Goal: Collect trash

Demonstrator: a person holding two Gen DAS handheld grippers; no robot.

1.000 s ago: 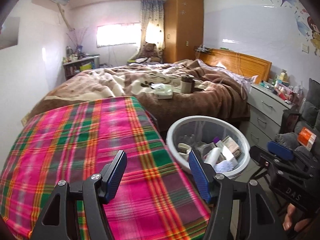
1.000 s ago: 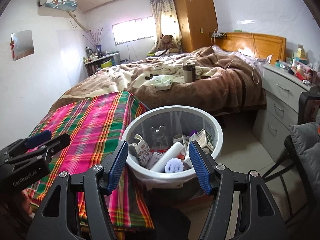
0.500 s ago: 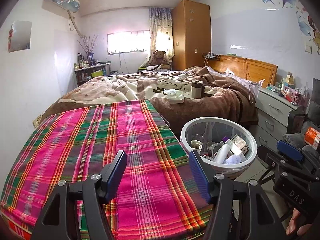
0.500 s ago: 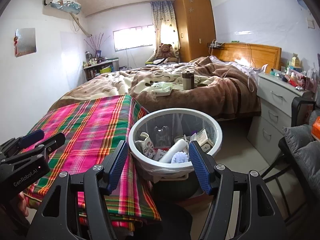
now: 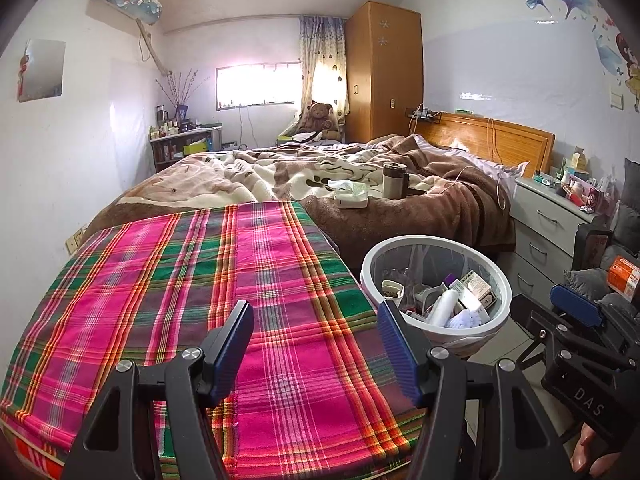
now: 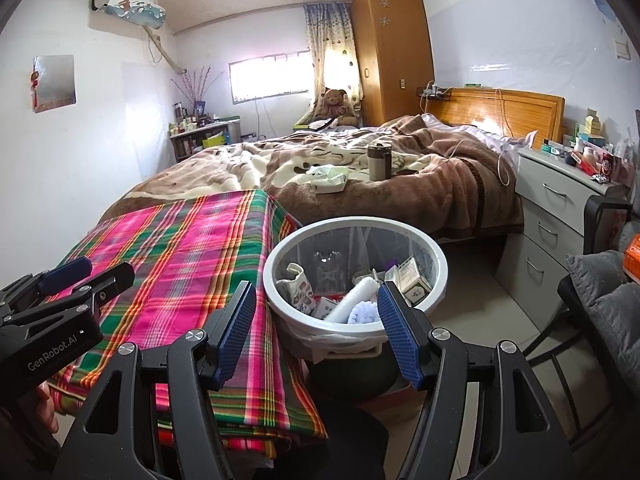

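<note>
A white round trash bin [image 5: 436, 240] [image 6: 352, 222] lined with a clear bag stands on the floor beside the table, holding small boxes, a white tube and crumpled wrappers. My left gripper [image 5: 316, 344] hovers open over the plaid-covered table [image 5: 192, 280], with nothing between its blue pads. Just in front of the bin, my right gripper [image 6: 316, 334] is open and empty too. Each gripper appears at the edge of the other's view: the right gripper [image 5: 576, 312] and the left gripper [image 6: 76, 276].
A bed with a brown blanket [image 6: 400, 184] carries a thermos [image 6: 379, 162] and a tissue pack [image 6: 330, 180]. White drawers [image 6: 560, 216] stand to the right, a dark chair with grey cushion [image 6: 608, 304] nearer. The pink-green plaid cloth [image 6: 180, 256] covers the table.
Both views have pulled back and tilted up a little: more of the plaid table and the room shows, and the bin sits farther from the fingers. Both grippers stay open.
</note>
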